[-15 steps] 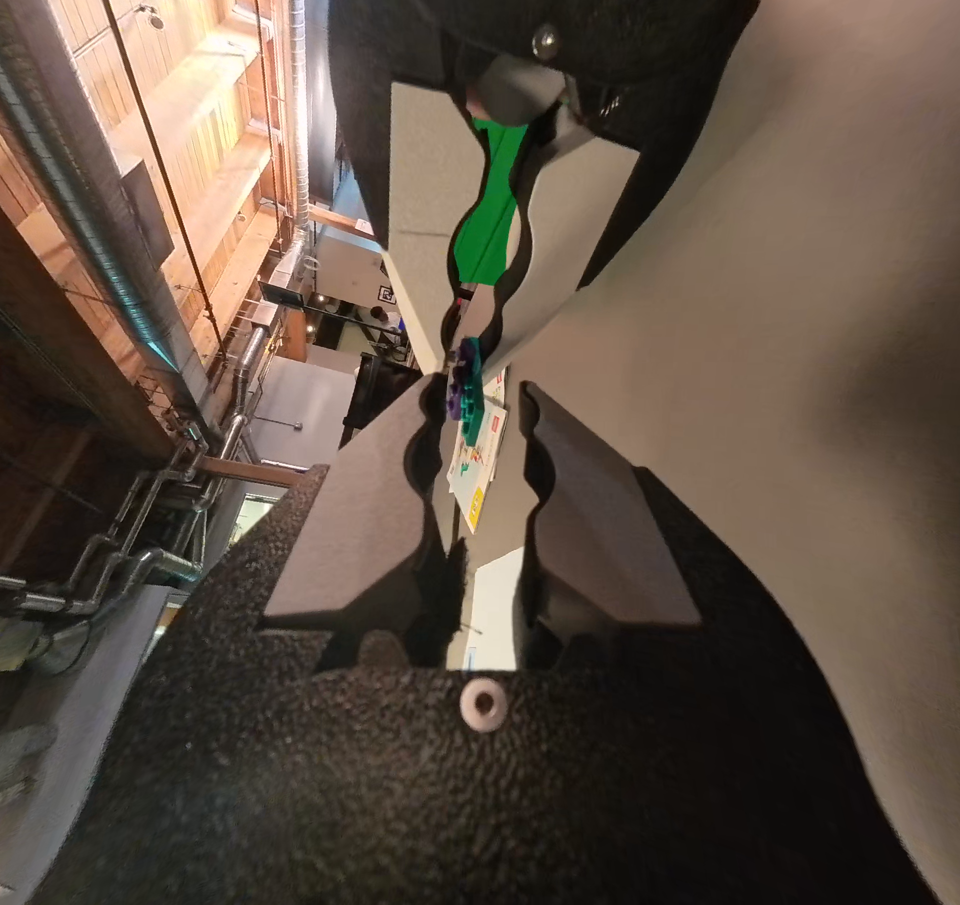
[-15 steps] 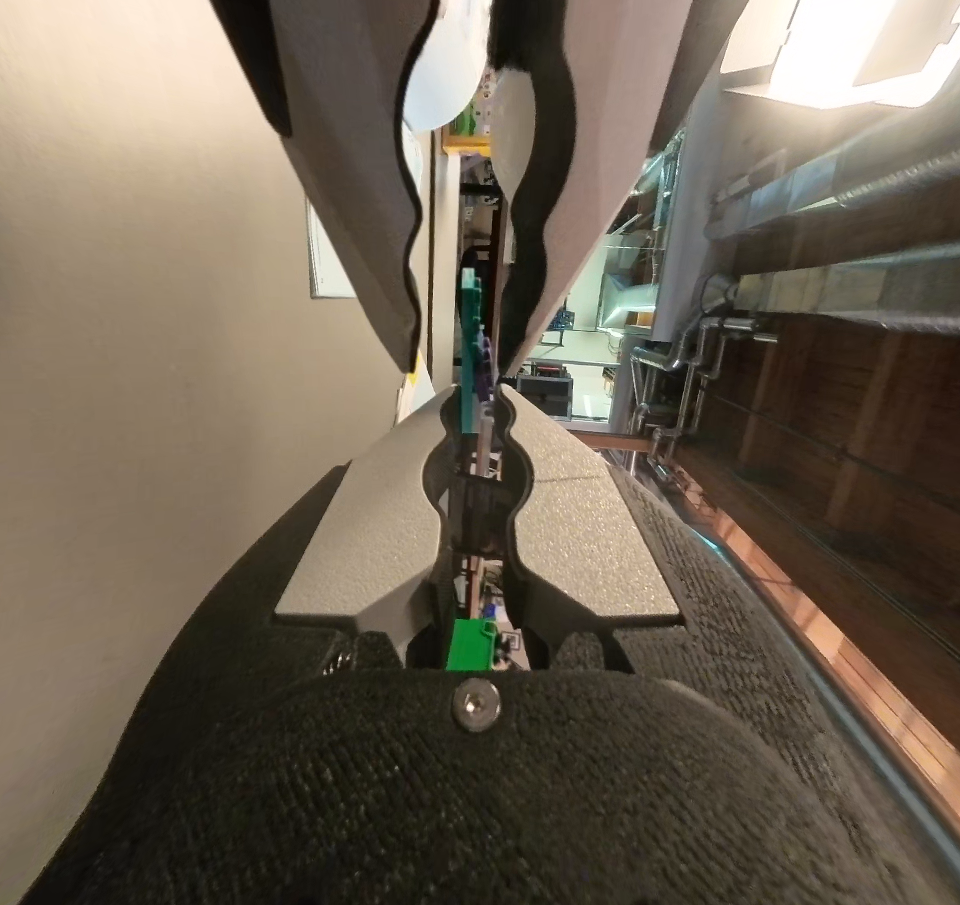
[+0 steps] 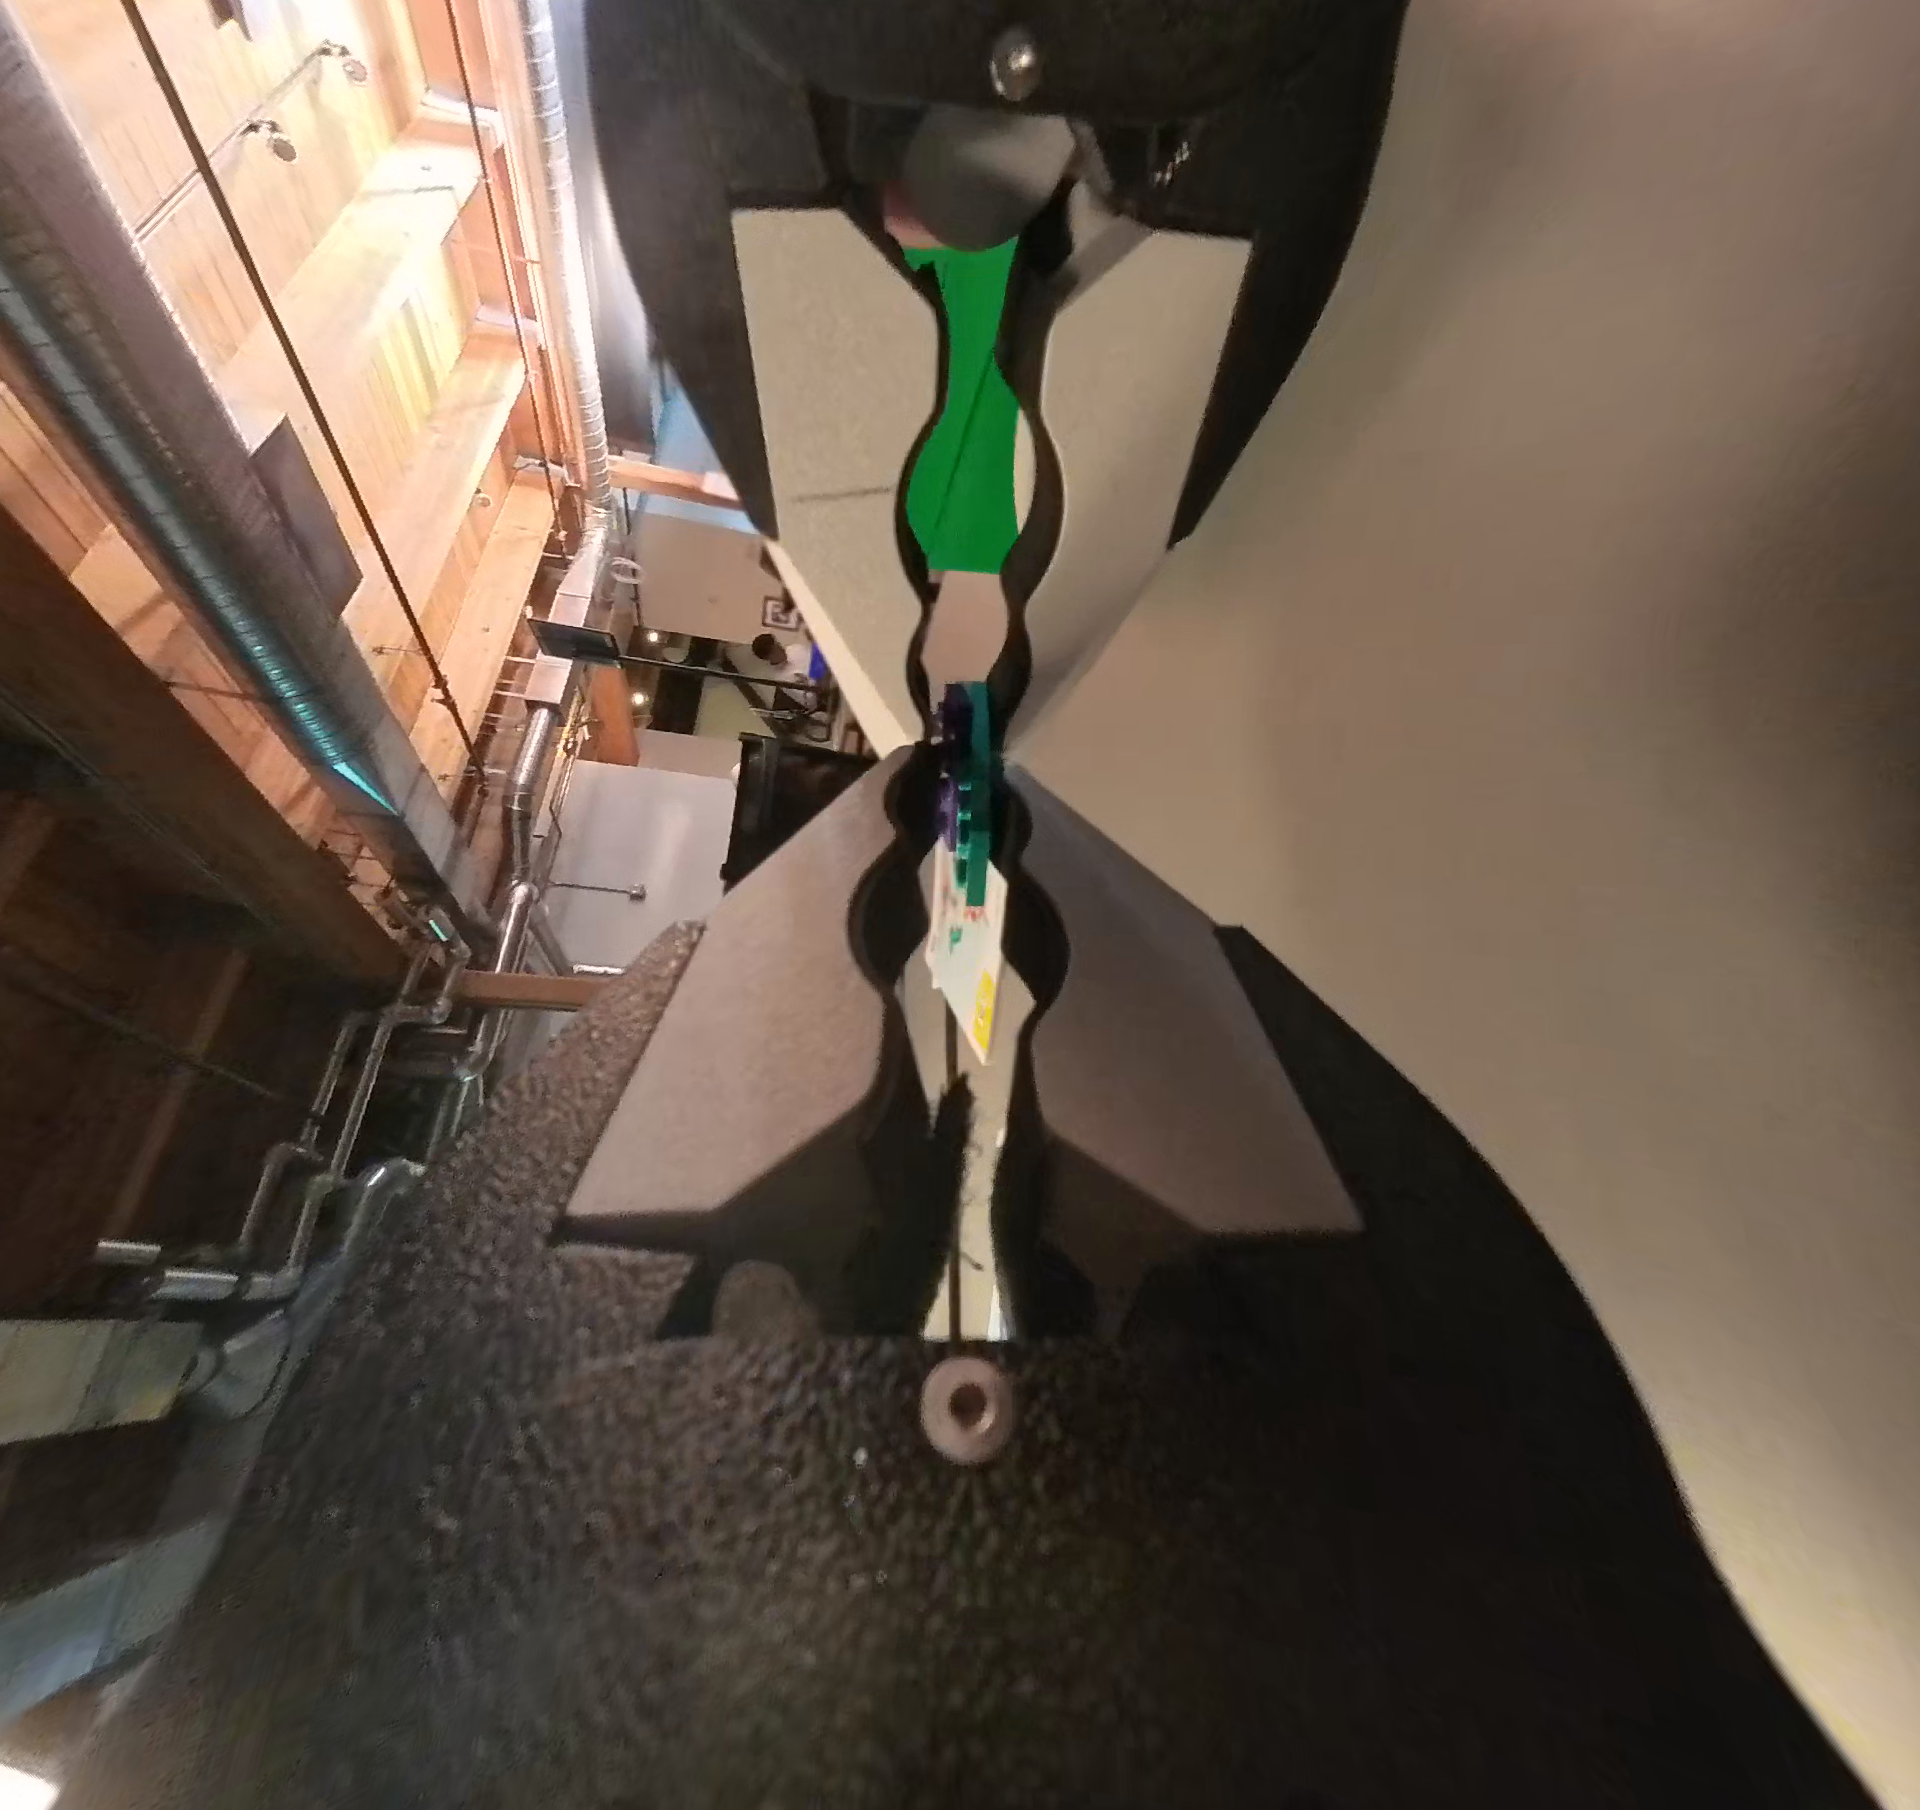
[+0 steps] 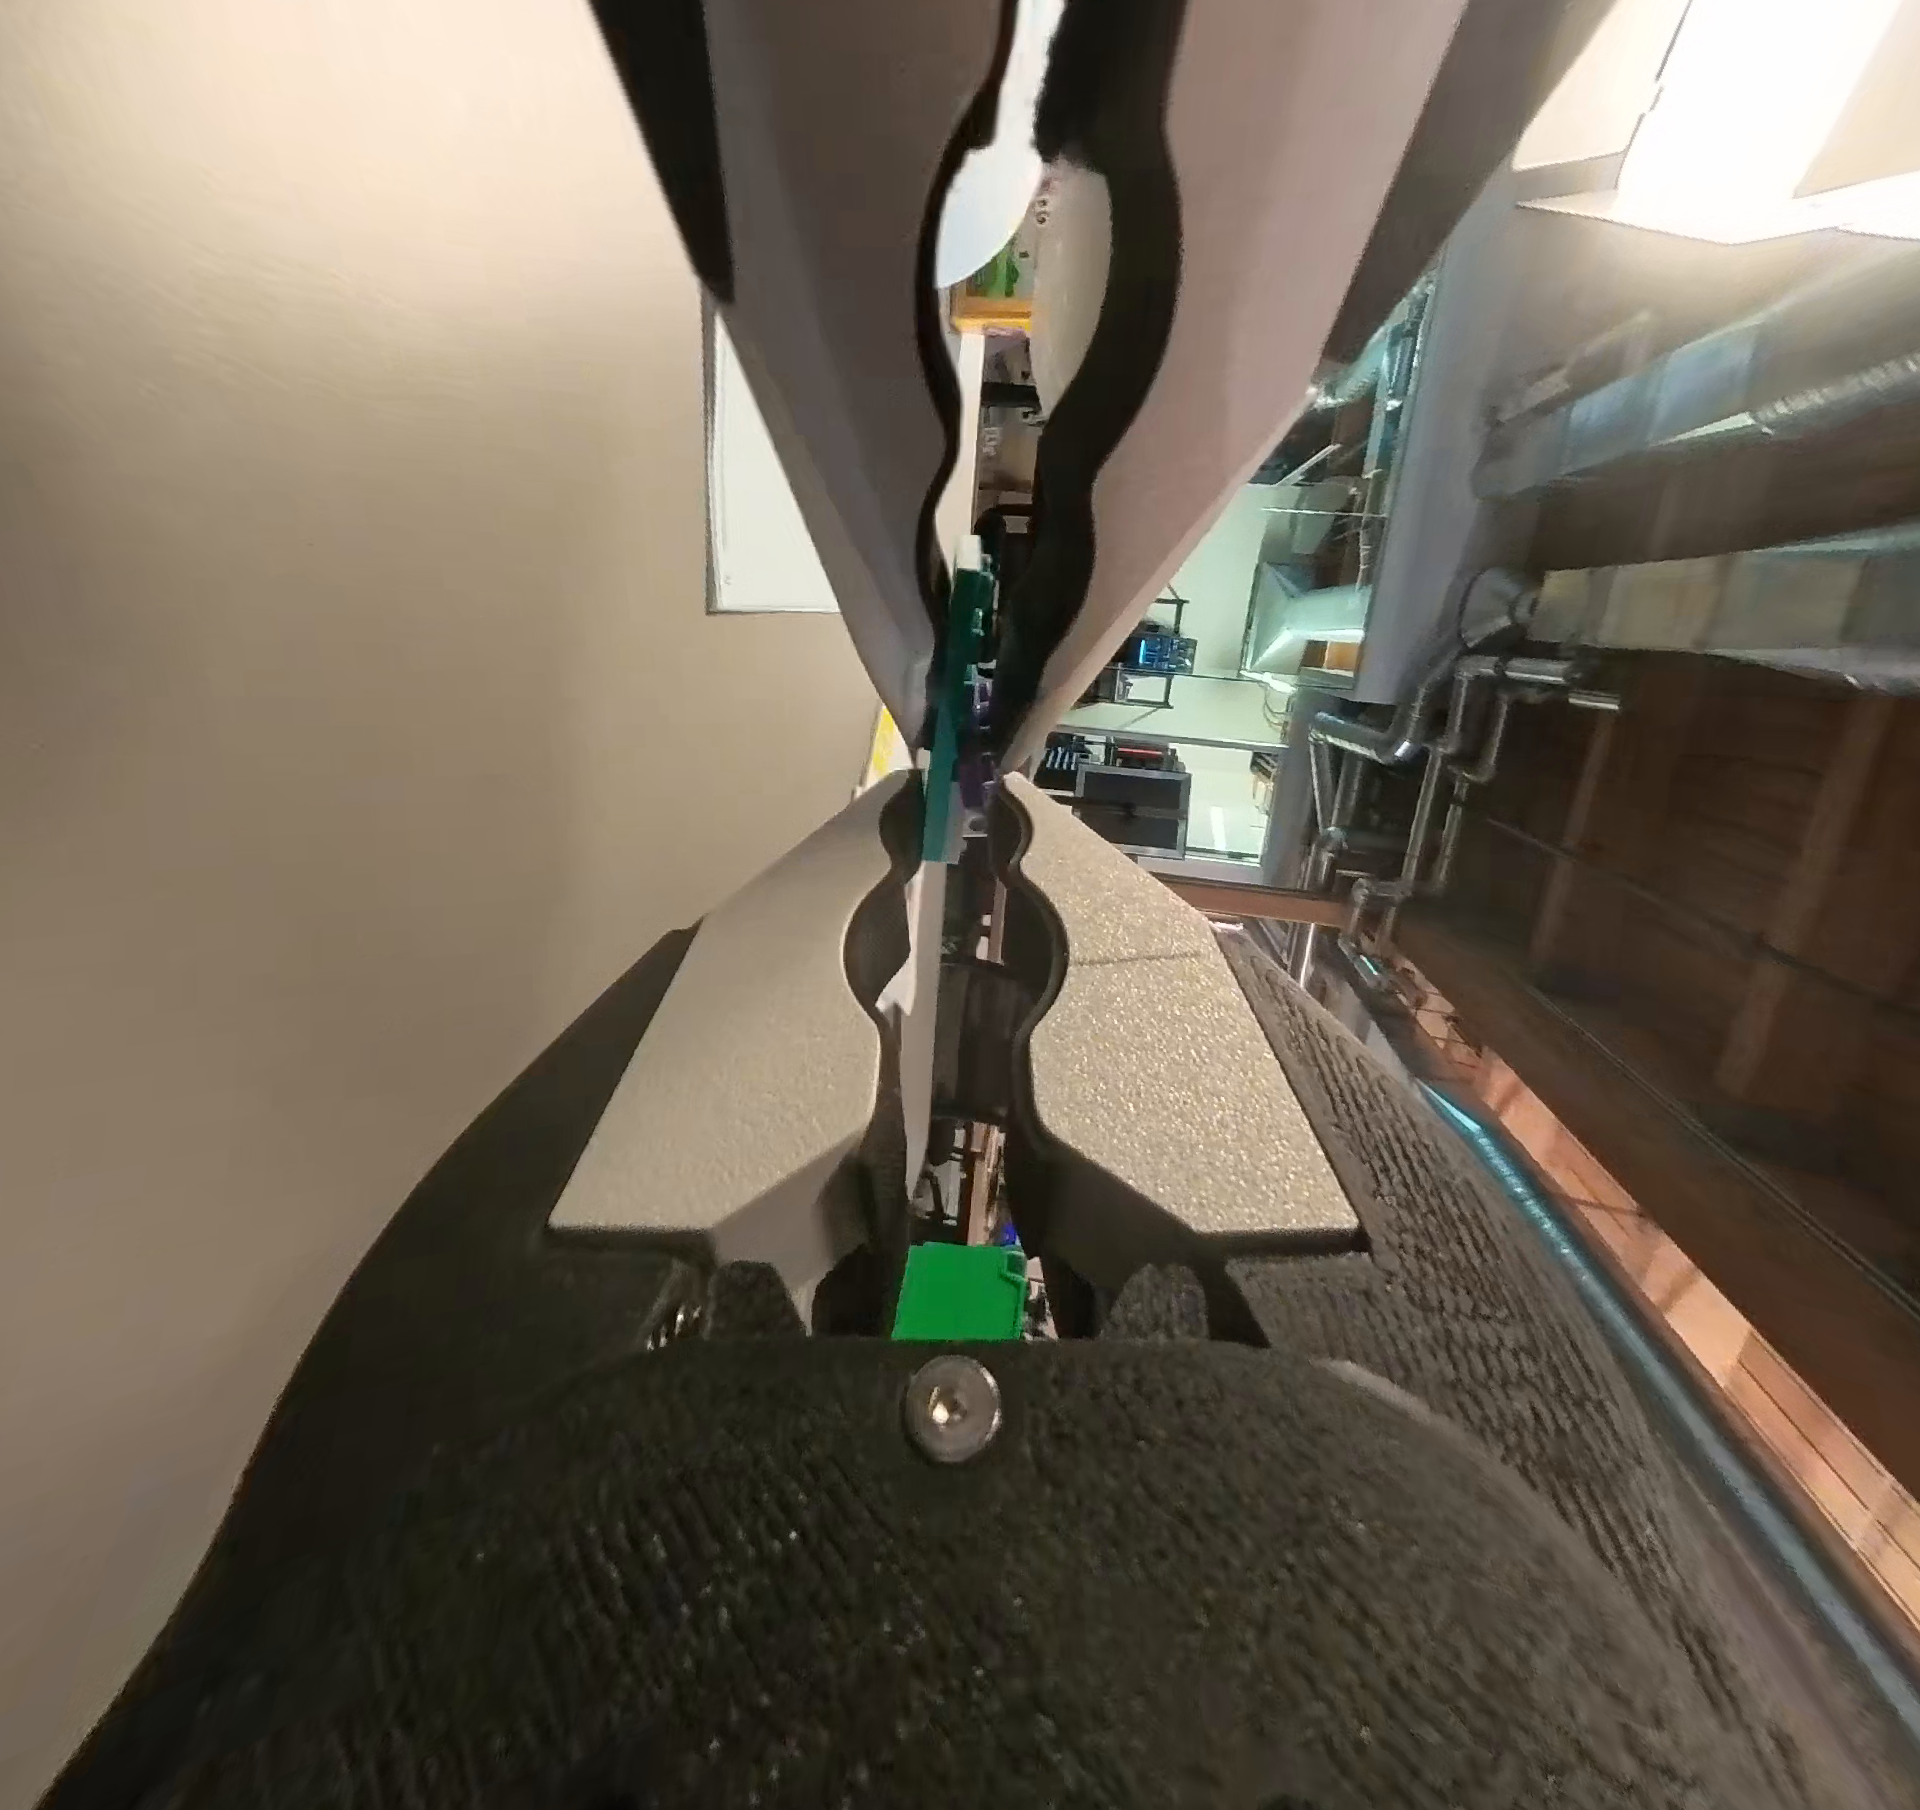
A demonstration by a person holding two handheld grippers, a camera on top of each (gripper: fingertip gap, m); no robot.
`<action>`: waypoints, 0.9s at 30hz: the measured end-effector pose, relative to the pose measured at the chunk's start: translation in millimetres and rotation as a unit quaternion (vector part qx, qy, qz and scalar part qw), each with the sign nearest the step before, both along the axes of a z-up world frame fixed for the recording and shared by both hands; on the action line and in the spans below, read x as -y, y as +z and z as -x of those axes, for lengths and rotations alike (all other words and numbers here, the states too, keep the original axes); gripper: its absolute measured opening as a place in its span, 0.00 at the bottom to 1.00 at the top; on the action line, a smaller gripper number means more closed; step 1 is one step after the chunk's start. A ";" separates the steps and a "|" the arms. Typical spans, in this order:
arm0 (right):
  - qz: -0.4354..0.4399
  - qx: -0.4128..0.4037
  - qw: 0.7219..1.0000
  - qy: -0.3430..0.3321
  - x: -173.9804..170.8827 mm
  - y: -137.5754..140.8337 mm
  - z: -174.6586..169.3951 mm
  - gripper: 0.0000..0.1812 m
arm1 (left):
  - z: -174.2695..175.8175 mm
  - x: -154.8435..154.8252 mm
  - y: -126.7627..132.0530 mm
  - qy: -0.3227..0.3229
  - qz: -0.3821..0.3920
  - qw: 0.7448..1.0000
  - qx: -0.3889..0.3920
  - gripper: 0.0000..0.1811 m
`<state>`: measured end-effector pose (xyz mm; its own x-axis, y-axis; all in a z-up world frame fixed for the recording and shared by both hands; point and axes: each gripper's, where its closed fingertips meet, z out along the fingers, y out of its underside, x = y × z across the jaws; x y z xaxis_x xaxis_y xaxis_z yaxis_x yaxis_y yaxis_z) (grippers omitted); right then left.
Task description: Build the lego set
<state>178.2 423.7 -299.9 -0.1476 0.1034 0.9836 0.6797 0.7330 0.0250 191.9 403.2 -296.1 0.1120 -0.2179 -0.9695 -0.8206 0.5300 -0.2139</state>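
two grey-fingered grippers meet tip to tip, both pinching one small lego piece: a thin teal plate (image 3: 977, 773) with purple studded bits on one face. the cameras are rolled sideways, so the pale grey counter (image 3: 1558, 617) stands like a wall.

left wrist view: the left gripper (image 3: 961, 784) rises from below, its jaws nearly together and clamped on the plate's near end. the right gripper (image 3: 961, 711) comes down from above, facing it. only this view shows a printed instruction booklet (image 3: 971, 960) lying on the counter behind the fingers; its print is too small to make out. a bright green part shows inside the right gripper's body.

right wrist view: the right gripper (image 4: 961, 794) is narrowed onto the plate (image 4: 951, 752), and the left gripper (image 4: 961, 711) closes on its far end. only here a white sheet (image 4: 758, 472) lies flat on the counter.

the plate's long axis runs along both grippers' fingers, edge toward the cameras, purple face turned away from the counter. it hangs in the air just off the counter.
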 end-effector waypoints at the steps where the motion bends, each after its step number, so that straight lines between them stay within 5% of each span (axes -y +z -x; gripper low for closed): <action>1: 0.000 0.001 1.000 0.000 0.4 -0.9 -0.1 0.06 | 0.0 0.6 -0.9 -0.002 0.005 1.000 0.000 0.03; 6: 0.013 -0.019 1.000 0.002 2.7 4.1 0.8 0.06 | 0.3 2.6 2.4 -0.020 0.044 0.998 0.033 0.03; 10: 0.070 -0.024 0.997 0.028 13.2 16.0 4.8 0.06 | 2.6 11.2 18.2 -0.079 0.150 0.976 0.133 0.03; 14: 0.204 -0.036 0.977 0.049 29.7 29.9 9.1 0.06 | 6.1 24.6 35.7 -0.158 0.261 0.924 0.229 0.03; 23: 0.350 -0.153 0.909 0.164 61.5 84.0 13.1 0.10 | 14.9 45.3 84.0 -0.296 0.428 0.748 0.412 0.03; 27: 0.371 -0.183 0.880 0.232 81.3 101.6 14.7 0.12 | 17.0 51.1 86.1 -0.313 0.441 0.738 0.405 0.03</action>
